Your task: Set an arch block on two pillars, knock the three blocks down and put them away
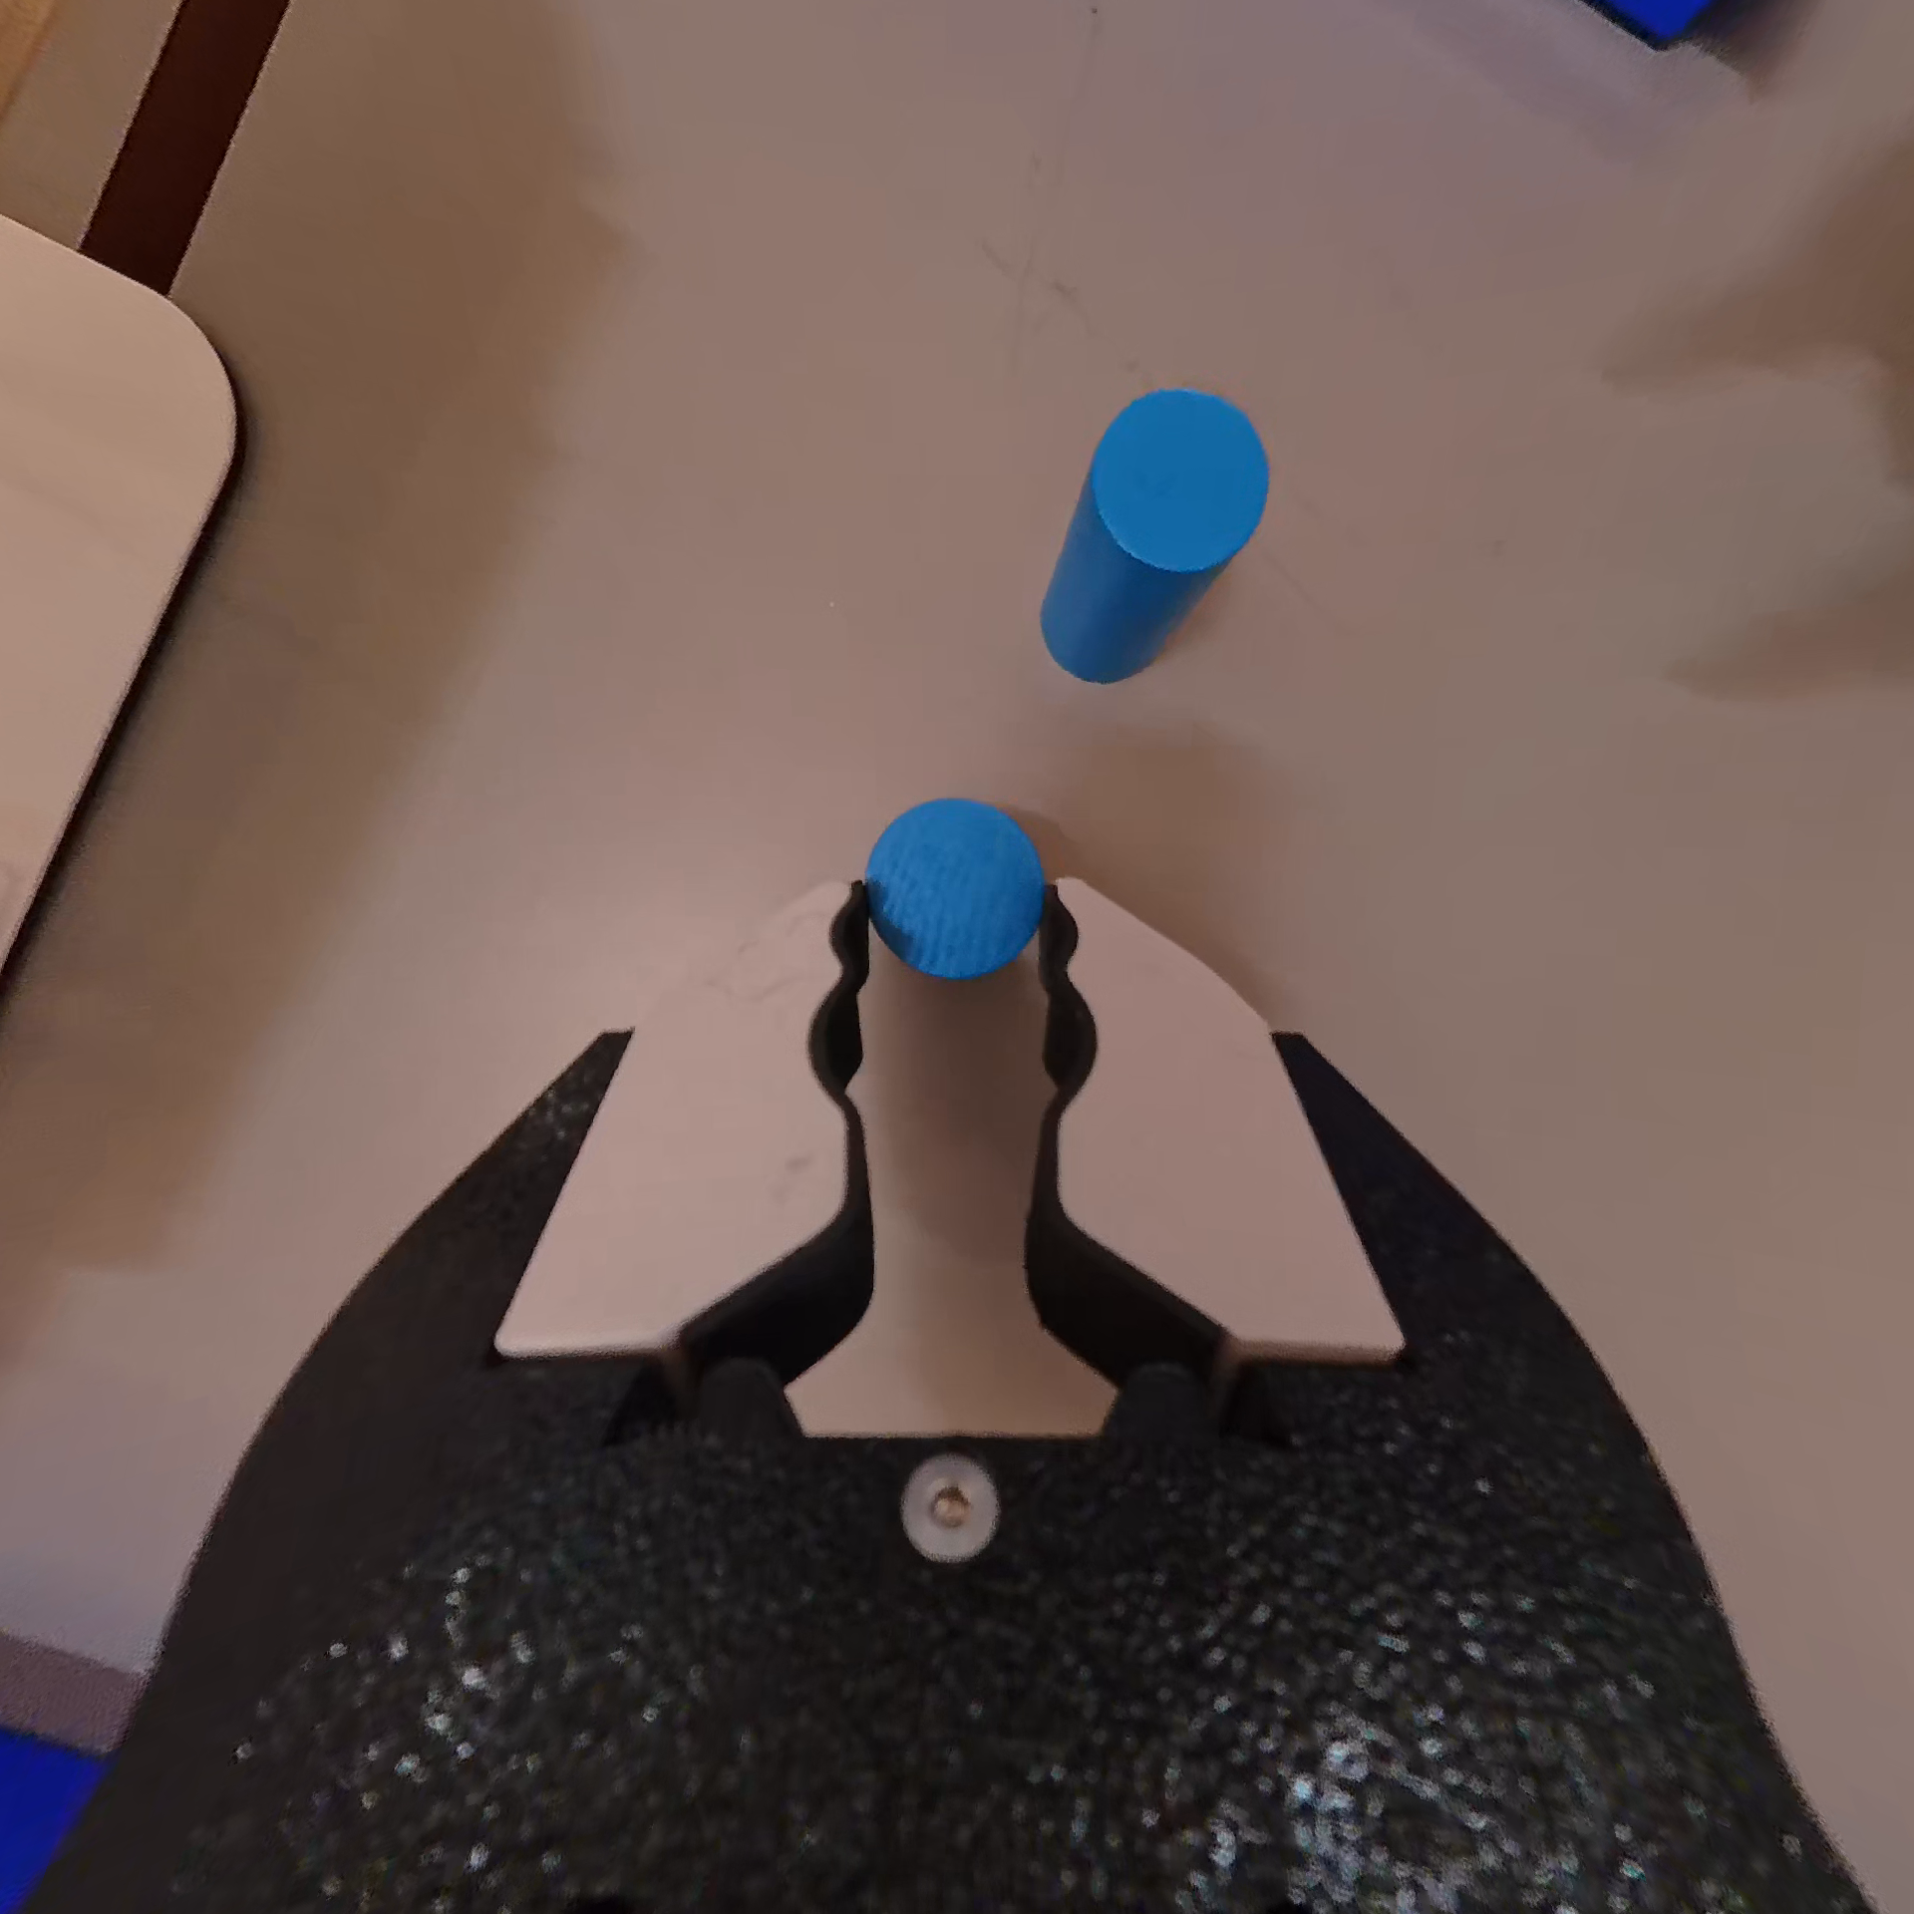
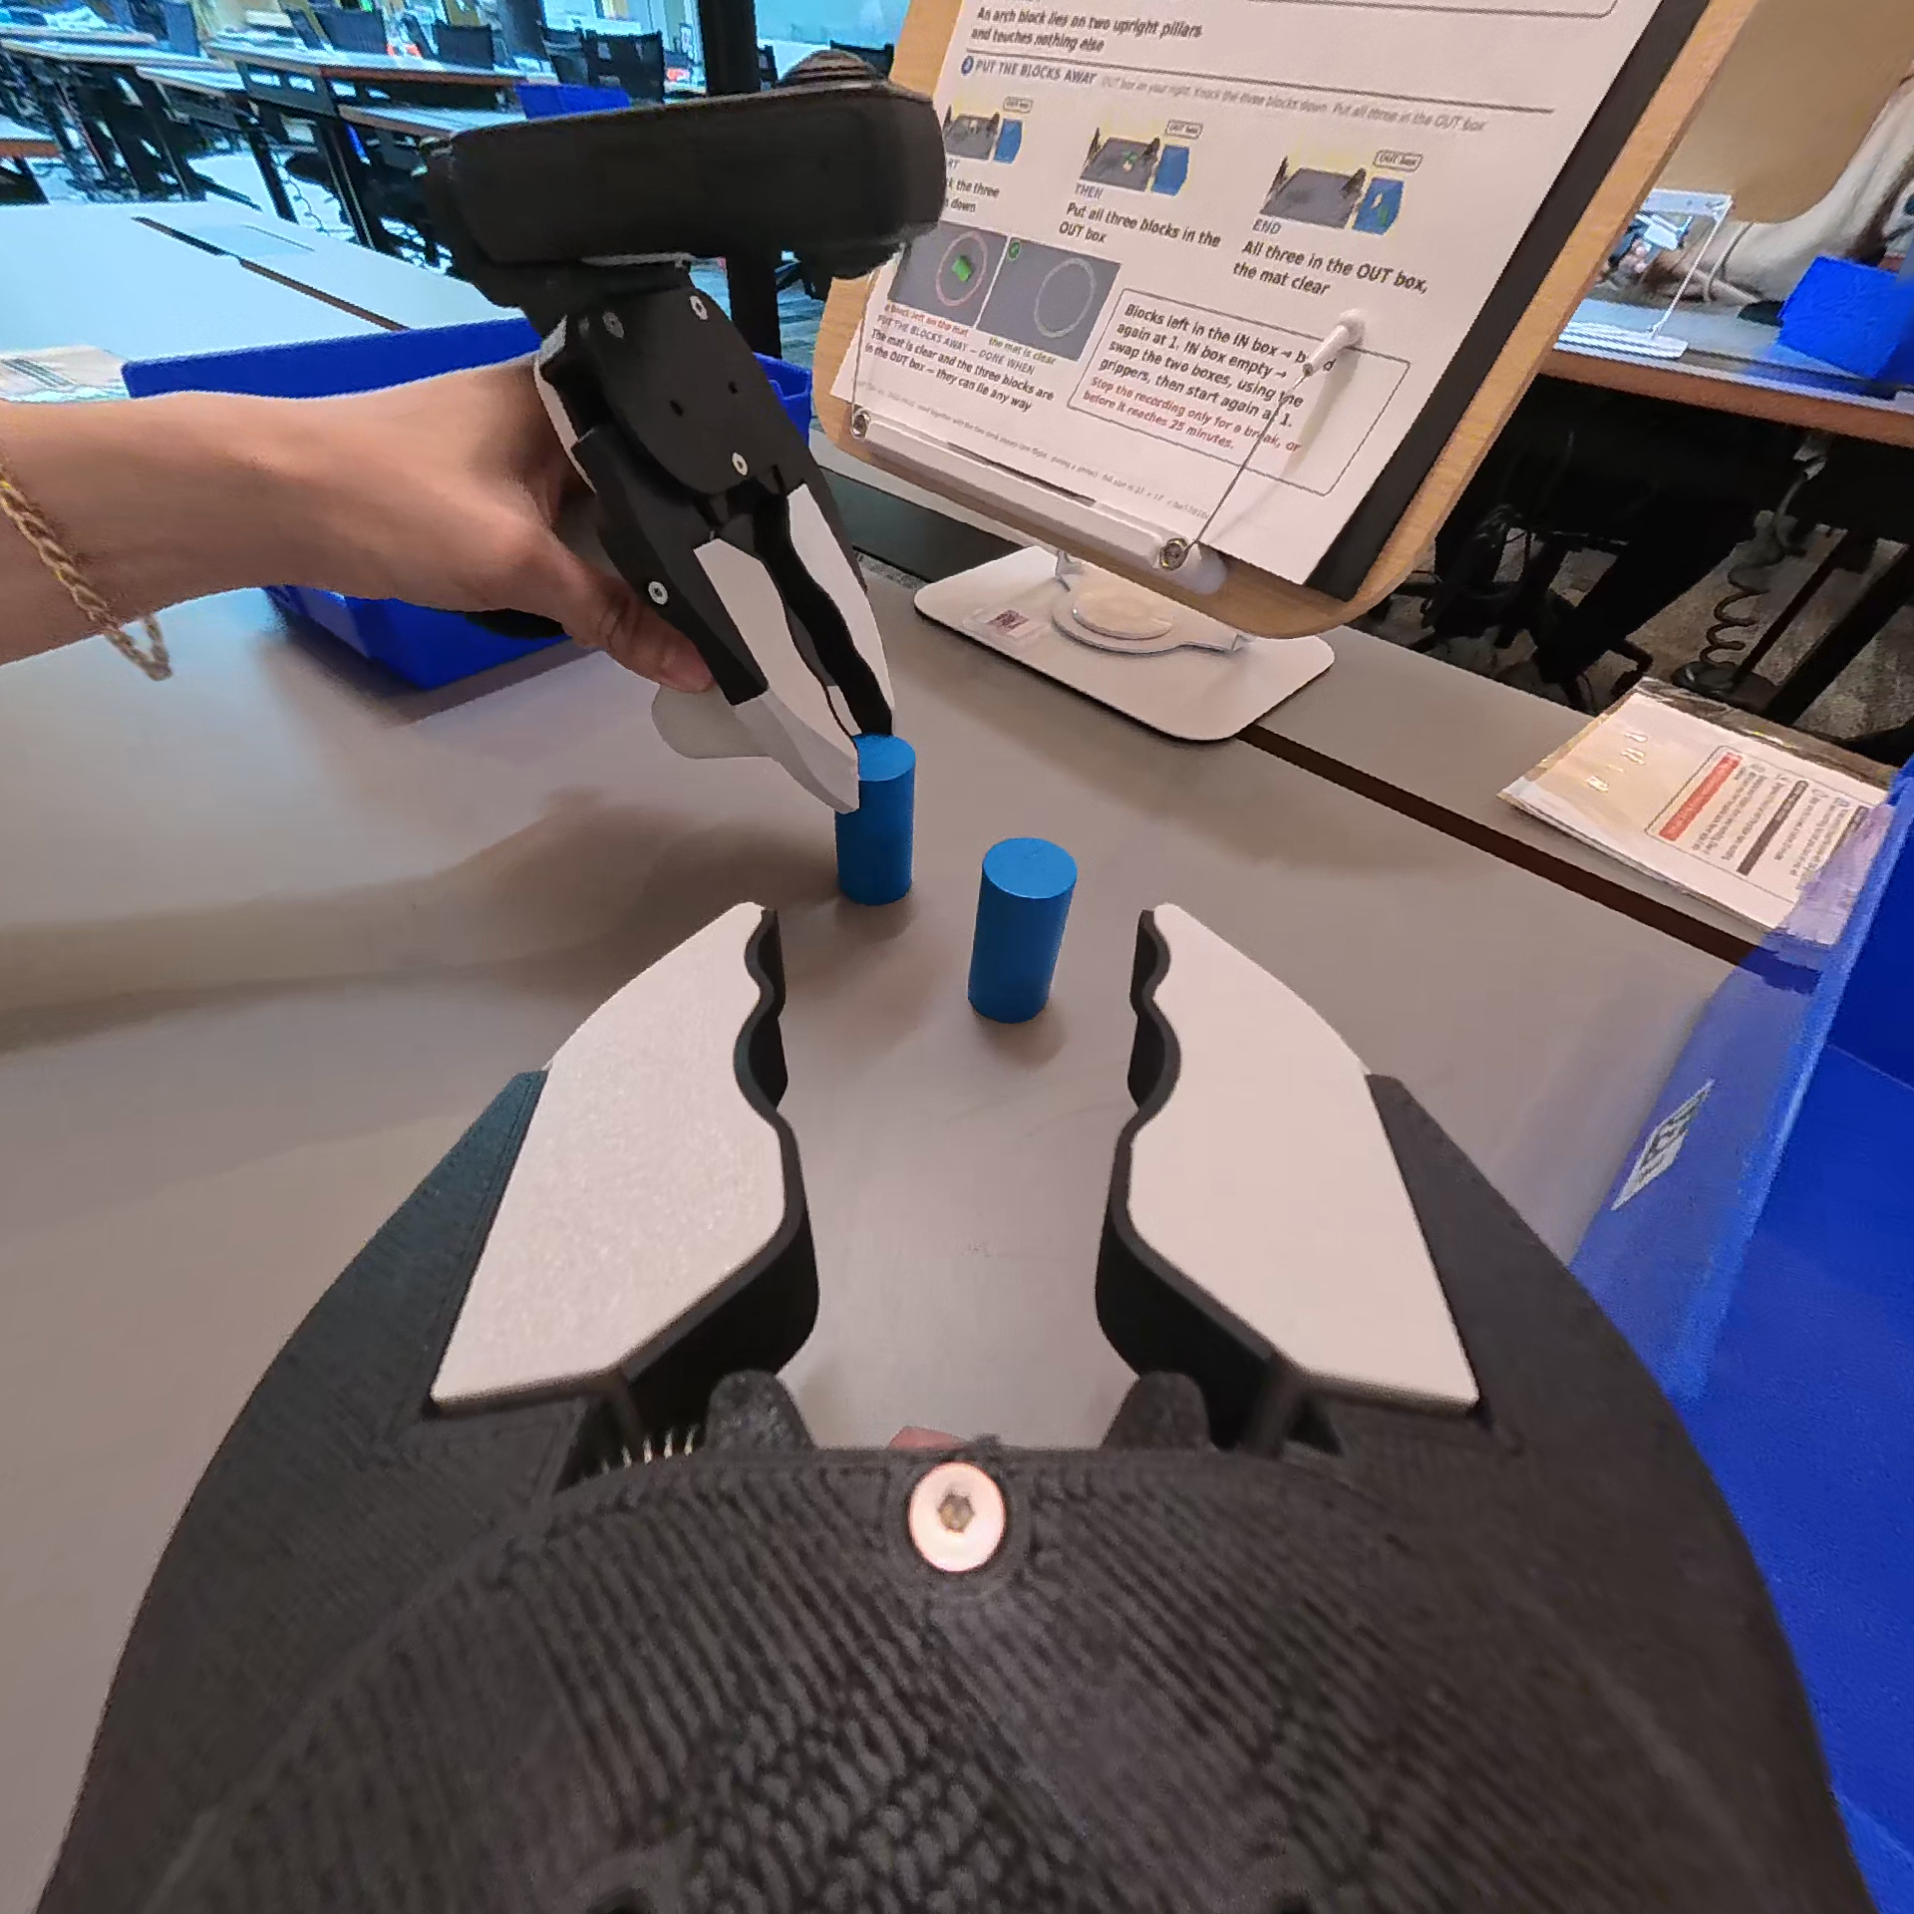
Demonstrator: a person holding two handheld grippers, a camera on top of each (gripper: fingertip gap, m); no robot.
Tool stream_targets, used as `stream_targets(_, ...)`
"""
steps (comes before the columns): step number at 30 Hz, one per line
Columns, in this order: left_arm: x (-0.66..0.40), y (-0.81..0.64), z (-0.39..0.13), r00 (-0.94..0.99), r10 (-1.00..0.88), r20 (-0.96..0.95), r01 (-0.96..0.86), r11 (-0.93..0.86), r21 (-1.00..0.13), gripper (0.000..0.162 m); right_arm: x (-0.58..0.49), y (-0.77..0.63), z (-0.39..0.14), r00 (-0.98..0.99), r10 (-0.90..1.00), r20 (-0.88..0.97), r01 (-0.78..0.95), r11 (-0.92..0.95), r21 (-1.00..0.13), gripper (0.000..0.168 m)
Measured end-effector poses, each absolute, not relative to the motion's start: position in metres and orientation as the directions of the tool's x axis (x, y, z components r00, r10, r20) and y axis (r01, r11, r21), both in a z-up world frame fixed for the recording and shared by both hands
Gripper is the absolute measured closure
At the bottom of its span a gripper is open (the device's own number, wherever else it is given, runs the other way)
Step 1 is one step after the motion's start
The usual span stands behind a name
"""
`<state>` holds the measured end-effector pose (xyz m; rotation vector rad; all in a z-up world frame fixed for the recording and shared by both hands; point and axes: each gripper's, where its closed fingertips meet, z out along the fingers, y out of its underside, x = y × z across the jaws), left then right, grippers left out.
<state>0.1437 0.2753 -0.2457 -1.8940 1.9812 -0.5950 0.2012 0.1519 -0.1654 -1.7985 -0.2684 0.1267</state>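
Two blue cylinders stand upright on the grey table. My left gripper (image 1: 953,893) points down and is shut on the top of the nearer cylinder (image 1: 953,889), its fingertips on both sides of it. The right wrist view shows the same: the left gripper (image 2: 865,751) grips the top of the left cylinder (image 2: 878,839), whose base rests on the table. The second cylinder (image 1: 1150,539) (image 2: 1020,927) stands free a short way to the right. My right gripper (image 2: 953,922) is open and empty, just in front of the second cylinder.
A blue bin (image 2: 1802,1295) stands at the right edge and another blue bin (image 2: 414,621) behind the person's hand (image 2: 414,518). A wooden board with an instruction sheet (image 2: 1191,259) stands on a white base (image 2: 1170,663) at the back. A paper sheet (image 2: 1699,798) lies at the right. My hands' fingertips stand some 15 centimeters from each other.
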Motion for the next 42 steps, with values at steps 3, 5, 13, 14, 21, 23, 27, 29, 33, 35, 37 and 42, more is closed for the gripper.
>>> stream_targets(3, 0.144, 0.275, -0.246, -0.052, -0.998, 0.045, -0.859, 0.022, -0.512, 0.131, 0.2, 0.152, -0.166, 0.966, 0.251, 0.063, 0.122, -0.225, -0.967, 0.103)
stream_targets(5, 0.144, 0.276, -0.246, -0.051, -0.998, 0.036, -0.86, 0.026, -0.51, 0.131, 0.2, 0.151, -0.165, 0.965, 0.252, 0.069, 0.128, -0.226, -0.966, 0.103)
stream_targets(13, 0.139, 0.278, -0.192, -0.003, -0.999, 0.045, -0.743, -0.028, -0.669, 0.119, 0.198, 0.148, -0.16, 0.964, 0.259, 0.067, 0.124, -0.211, -0.97, 0.103)
stream_targets(14, 0.133, 0.281, -0.177, 0.006, -0.999, 0.038, -0.715, -0.031, -0.699, 0.118, 0.198, 0.148, -0.16, 0.964, 0.258, 0.068, 0.125, -0.211, -0.969, 0.103)
stream_targets(21, 0.013, 0.375, -0.134, 0.288, -0.958, -0.003, -0.738, -0.22, -0.637, 0.107, 0.196, 0.148, -0.16, 0.963, 0.263, 0.063, 0.121, -0.21, -0.97, 0.103)
stream_targets(23, -0.034, 0.401, -0.145, 0.378, -0.926, 0.005, -0.775, -0.32, -0.545, 0.102, 0.193, 0.149, -0.161, 0.96, 0.27, 0.071, 0.132, -0.215, -0.968, 0.103)
stream_targets(27, -0.119, 0.428, -0.187, 0.516, -0.856, 0.008, -0.806, -0.489, -0.333, 0.106, 0.186, 0.152, -0.167, 0.953, 0.292, 0.081, 0.153, -0.233, -0.96, 0.103)
stream_targets(29, -0.146, 0.428, -0.212, 0.575, -0.817, 0.036, -0.792, -0.567, -0.226, 0.108, 0.182, 0.155, -0.17, 0.95, 0.3, 0.083, 0.16, -0.242, -0.957, 0.102)
stream_targets(33, -0.163, 0.423, -0.245, 0.663, -0.741, 0.108, -0.724, -0.671, -0.157, 0.114, 0.175, 0.16, -0.176, 0.944, 0.317, 0.093, 0.182, -0.264, -0.947, 0.102)
stream_targets(35, -0.169, 0.42, -0.255, 0.707, -0.695, 0.131, -0.686, -0.719, -0.115, 0.116, 0.172, 0.161, -0.179, 0.94, 0.325, 0.106, 0.2, -0.271, -0.942, 0.102)
stream_targets(37, -0.171, 0.42, -0.259, 0.742, -0.654, 0.146, -0.646, -0.756, -0.106, 0.121, 0.17, 0.162, -0.182, 0.936, 0.331, 0.121, 0.219, -0.279, -0.935, 0.102)
stream_targets(42, -0.177, 0.418, -0.265, 0.796, -0.583, 0.161, -0.579, -0.812, -0.074, 0.131, 0.168, 0.164, -0.186, 0.934, 0.336, 0.123, 0.227, -0.291, -0.929, 0.102)
